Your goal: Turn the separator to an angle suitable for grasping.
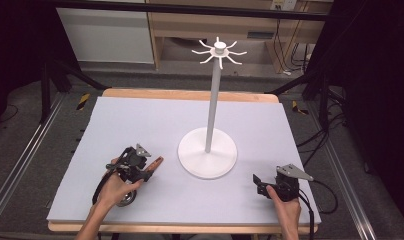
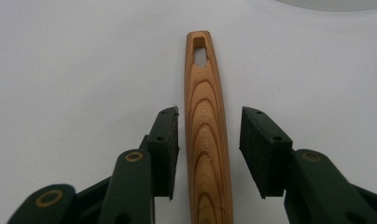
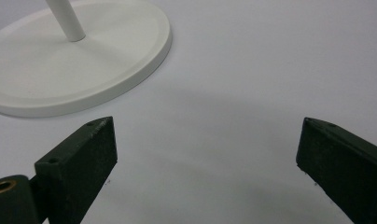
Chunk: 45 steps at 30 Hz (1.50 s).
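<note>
Your left gripper [image 2: 209, 154] sat low on the pale table [image 1: 140, 120] with its jaws apart on either side of a wooden handle [image 2: 206, 140]; one pad lay just beside the wood, the other stood off with a clear gap. That striped-grain handle, a slot cut through its far tip, pointed toward the white stand's round base [image 1: 207, 152], short of its rim. Seen from the high view, your left hand [image 1: 115, 187] held this gripper [image 1: 147, 169] to the base's near left. Your right gripper [image 1: 256, 181], in your right hand [image 1: 285, 205] to the base's near right, had its jaws spread wide over bare table, nothing between them. Beyond the base, the stand's thin pole [image 1: 212, 102] rose to a crown of curved hooks [image 1: 219, 51].
</note>
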Motion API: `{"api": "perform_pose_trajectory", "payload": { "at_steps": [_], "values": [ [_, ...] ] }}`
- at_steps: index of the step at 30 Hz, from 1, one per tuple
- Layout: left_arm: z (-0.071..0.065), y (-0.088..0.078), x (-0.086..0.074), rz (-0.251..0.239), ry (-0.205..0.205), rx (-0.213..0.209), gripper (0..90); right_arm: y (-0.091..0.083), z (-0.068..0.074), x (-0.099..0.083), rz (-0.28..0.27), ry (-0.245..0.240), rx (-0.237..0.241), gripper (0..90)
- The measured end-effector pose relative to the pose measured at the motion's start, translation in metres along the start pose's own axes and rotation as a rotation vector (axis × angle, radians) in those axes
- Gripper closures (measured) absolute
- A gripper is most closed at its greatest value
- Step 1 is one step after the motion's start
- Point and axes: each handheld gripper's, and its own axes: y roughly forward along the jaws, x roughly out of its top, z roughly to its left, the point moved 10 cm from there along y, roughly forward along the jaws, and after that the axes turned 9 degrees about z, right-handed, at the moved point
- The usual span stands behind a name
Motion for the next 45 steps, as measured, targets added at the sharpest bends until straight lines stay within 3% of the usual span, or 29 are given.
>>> {"api": "perform_pose_trajectory", "payload": {
  "at_steps": [11,19,30,36,45],
  "values": [
    [0.001,0.014,0.001,0.067,0.022,-0.015,64.6,0.001,-0.001,-0.001,0.01,0.001,0.002,5.5],
    [0.002,0.015,0.001,0.09,0.03,-0.036,64.0,0.002,0.0,-0.002,0.018,0.001,0.007,5.5],
    [0.002,0.016,0.001,0.092,0.024,-0.04,63.8,0.003,-0.001,-0.002,0.02,0.001,0.006,5.5],
    [0.002,0.016,0.002,0.109,0.0,-0.047,66.3,0.003,-0.001,-0.002,0.022,0.002,0.01,5.5],
    [0.002,0.016,0.003,0.116,0.006,-0.056,67.3,0.002,-0.002,-0.002,0.022,0.004,0.012,5.6]
  ]
}}
